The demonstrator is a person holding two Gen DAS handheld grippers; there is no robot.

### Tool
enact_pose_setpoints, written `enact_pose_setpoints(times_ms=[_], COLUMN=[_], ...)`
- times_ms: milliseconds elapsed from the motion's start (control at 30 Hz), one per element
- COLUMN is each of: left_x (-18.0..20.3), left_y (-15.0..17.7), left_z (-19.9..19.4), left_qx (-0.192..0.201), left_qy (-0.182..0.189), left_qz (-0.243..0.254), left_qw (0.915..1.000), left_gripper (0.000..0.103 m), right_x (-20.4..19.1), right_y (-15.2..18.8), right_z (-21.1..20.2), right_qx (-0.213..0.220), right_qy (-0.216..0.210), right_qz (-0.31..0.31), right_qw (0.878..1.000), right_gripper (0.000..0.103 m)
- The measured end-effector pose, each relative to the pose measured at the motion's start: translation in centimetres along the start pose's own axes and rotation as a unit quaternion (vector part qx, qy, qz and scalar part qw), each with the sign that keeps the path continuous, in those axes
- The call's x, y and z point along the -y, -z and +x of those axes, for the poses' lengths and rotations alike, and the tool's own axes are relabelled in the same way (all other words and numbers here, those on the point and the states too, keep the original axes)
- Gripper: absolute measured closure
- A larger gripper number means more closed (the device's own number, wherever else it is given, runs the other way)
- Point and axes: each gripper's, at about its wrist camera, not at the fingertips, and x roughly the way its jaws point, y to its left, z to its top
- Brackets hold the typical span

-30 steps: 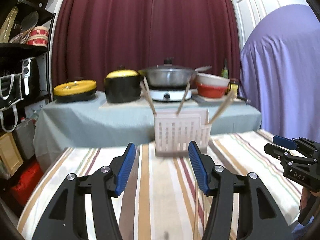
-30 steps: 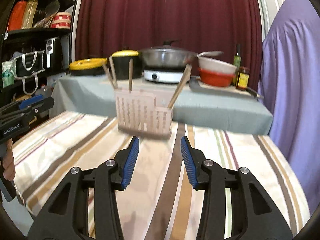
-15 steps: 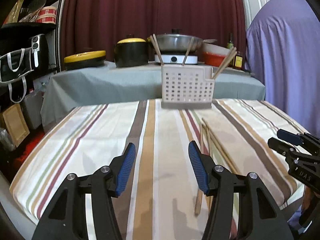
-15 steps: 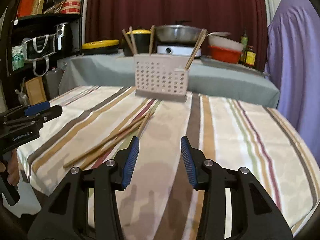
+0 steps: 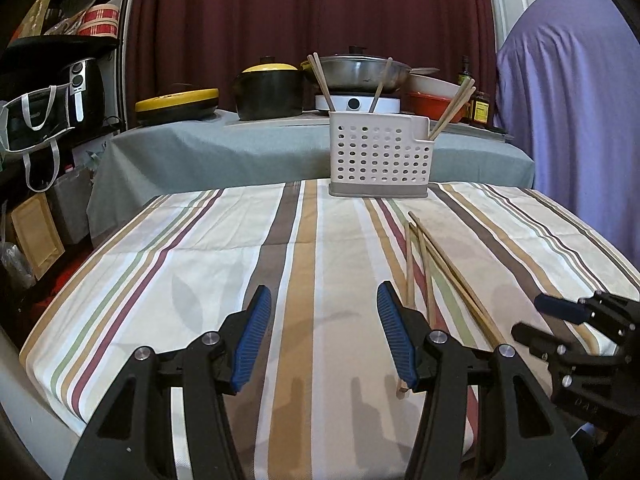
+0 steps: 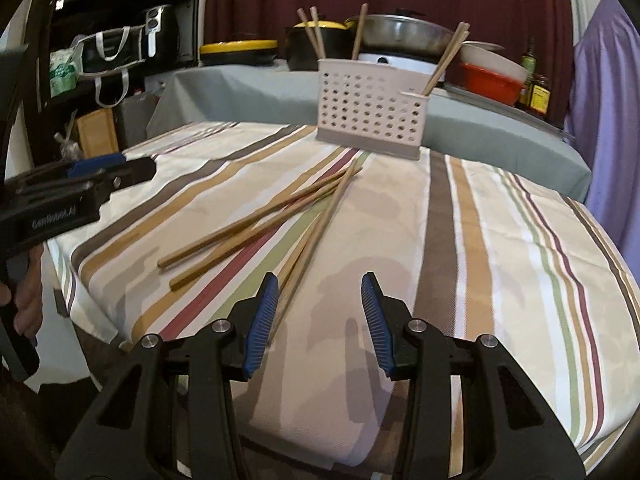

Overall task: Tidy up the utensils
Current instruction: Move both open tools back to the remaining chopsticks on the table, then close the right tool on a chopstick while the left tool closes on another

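Chopsticks (image 6: 276,216) lie loose on the striped cloth of the counter (image 6: 500,240), and their position against my two tools decides the coming pick. From the right gripper (image 6: 316,304) they fan away to the front and left, long axes running diagonally from the near-left edge up toward the caddy (image 6: 370,110); the butt of one stick passes just beside that gripper's left finger. From the left gripper (image 5: 324,320) the same chopsticks (image 5: 436,264) sit off to the right, the near ends just beside its right finger, axes pointing almost straight away from me. I judge the right gripper slightly better placed, since the sticks cross close in front of it; either way I would want the pads turned across a stick, not along it.

Both grippers stand partly apart with nothing between the ribbed blue pads, the left gapped a little wider.

The sticks are thin, straight, pale wood or bamboo, smooth and likely to roll on soft fabric. The caddy is cream perforated plastic with a grey base, upright at the counter's far edge, several chopsticks already leaning in its compartments.
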Motion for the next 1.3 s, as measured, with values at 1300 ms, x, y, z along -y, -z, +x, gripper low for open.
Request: enact_pose_setpoints(times_ms=[1300], left_x=[1.5], left_y=[1.2], left_z=[0.3], left_qx=[-0.022], left_qy=[0.030], left_qz=[0.009], left_qw=[0.9993], left_gripper=[0.048], right_x=[0.0], right_y=[1.1], right_z=[0.3], right_qx=[-0.034], right_qy=[0.011], right_qz=[-0.009], right_qw=[0.999], right_gripper=[0.080])
